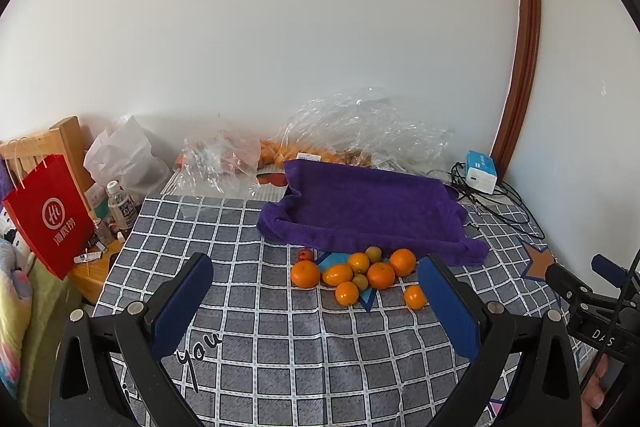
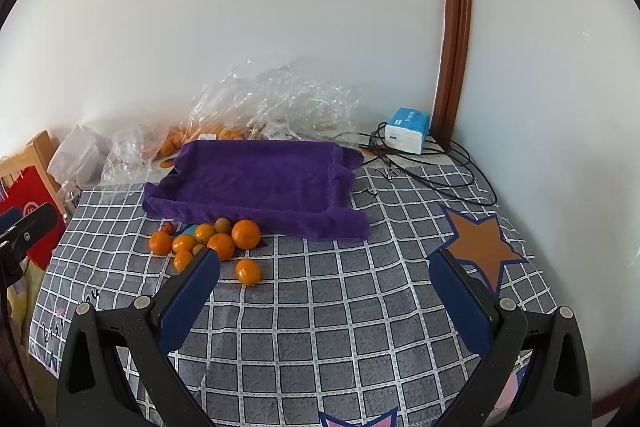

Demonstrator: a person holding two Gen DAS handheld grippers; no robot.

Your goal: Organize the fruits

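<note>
Far left of the left wrist view: red paper bag (image 1: 47, 211) and water bottle (image 1: 120, 205) down beside the bed edge, out of the work zone. Lower left to lower right: left gripper (image 1: 316, 273) with blue pads spread wide apart, nothing between them, aimed at the fruit. Centre, just below the middle: cluster of oranges (image 1: 352, 273) bunched together on the checked cloth (image 1: 280, 347), with a few greenish-brown small fruits among them and a small red fruit (image 1: 305, 254) at the cluster's left edge. One lone orange (image 1: 415, 297) slightly apart to the right. Just above: purple towel (image 1: 372, 211) shaped like a shallow tray, touching the pile's far side, probably meant as the sorting spot. Behind it: crumpled clear plastic bags (image 1: 360, 131) with more orange fruit inside.

From the right wrist view: right gripper (image 2: 326, 259) likewise wide apart and empty; fruit pile at centre left, half hidden behind its left finger (image 2: 192, 291). Seen more fully here: tissue box (image 2: 408, 129) at upper right with black cables, orange star print (image 2: 480, 247) fully visible. Red bag nearly cut off at the left.
</note>
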